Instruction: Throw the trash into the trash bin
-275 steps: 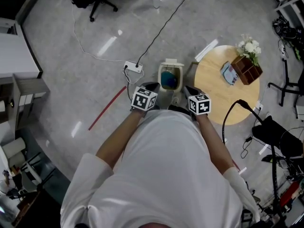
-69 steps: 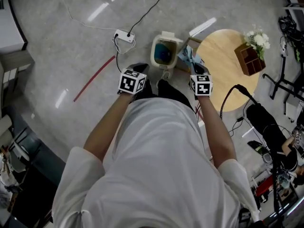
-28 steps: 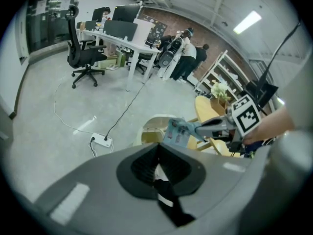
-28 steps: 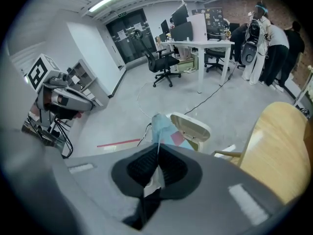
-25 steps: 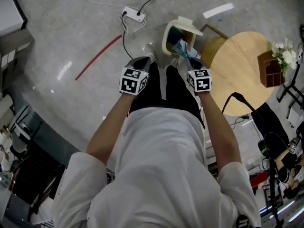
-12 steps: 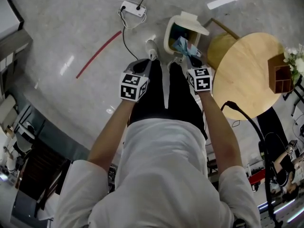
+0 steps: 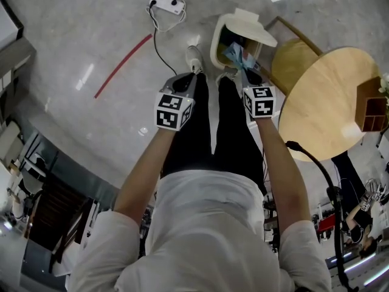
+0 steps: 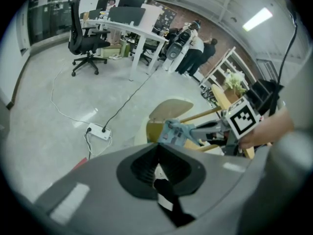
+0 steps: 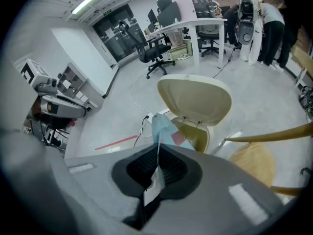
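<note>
My right gripper (image 7: 246, 73) is shut on a light-blue crumpled wrapper (image 7: 235, 53), the trash. In the head view the wrapper hangs over the near rim of the cream trash bin (image 7: 219, 40), whose lid (image 7: 255, 27) stands open. In the right gripper view the wrapper (image 9: 163, 127) sticks up from the closed jaws just left of the bin's opening (image 9: 194, 135). My left gripper (image 7: 183, 84) hangs beside the person's left leg, jaws together with nothing held. From the left gripper view, the wrapper (image 8: 177, 133) and the right gripper's marker cube (image 8: 242, 122) show at right.
A round wooden table (image 7: 331, 105) and a wooden stool (image 7: 296, 56) stand right of the bin. A white power strip (image 7: 165, 3) with cables and a red floor line (image 7: 121, 66) lie to the left. Desks, office chairs (image 8: 84, 39) and people stand far off.
Both grippers have sunk lower towards the floor. The wrapper stays pinched in the right gripper and now sits closer to the open bin's rim.
</note>
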A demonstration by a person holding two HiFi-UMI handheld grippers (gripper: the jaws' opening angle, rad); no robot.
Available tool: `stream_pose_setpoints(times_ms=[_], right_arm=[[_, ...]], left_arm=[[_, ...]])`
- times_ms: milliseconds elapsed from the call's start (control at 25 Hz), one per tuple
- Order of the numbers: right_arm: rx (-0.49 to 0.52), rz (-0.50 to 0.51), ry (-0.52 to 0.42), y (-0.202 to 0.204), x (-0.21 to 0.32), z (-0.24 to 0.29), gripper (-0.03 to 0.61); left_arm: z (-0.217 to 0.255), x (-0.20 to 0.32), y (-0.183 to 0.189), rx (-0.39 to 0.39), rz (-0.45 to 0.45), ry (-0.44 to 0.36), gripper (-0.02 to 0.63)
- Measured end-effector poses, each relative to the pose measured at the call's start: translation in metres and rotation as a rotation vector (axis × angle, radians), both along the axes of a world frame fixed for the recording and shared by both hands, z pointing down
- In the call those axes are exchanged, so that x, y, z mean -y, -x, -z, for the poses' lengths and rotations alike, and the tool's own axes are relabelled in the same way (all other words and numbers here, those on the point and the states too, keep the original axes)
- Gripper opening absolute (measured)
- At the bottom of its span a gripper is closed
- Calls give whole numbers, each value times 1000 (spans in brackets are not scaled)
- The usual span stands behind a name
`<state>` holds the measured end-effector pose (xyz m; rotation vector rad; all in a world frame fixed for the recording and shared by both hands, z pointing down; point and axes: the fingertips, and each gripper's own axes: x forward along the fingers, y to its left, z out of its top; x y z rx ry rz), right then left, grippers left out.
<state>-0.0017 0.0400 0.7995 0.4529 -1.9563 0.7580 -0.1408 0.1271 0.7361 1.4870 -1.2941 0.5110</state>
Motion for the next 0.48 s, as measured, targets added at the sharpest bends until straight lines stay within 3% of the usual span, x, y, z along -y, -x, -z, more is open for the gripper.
stream_pose_setpoints(times_ms=[480], right_arm=[[9, -35, 26, 0, -5, -58, 2]], left_arm=[[-52, -11, -12, -13, 22, 19, 5]])
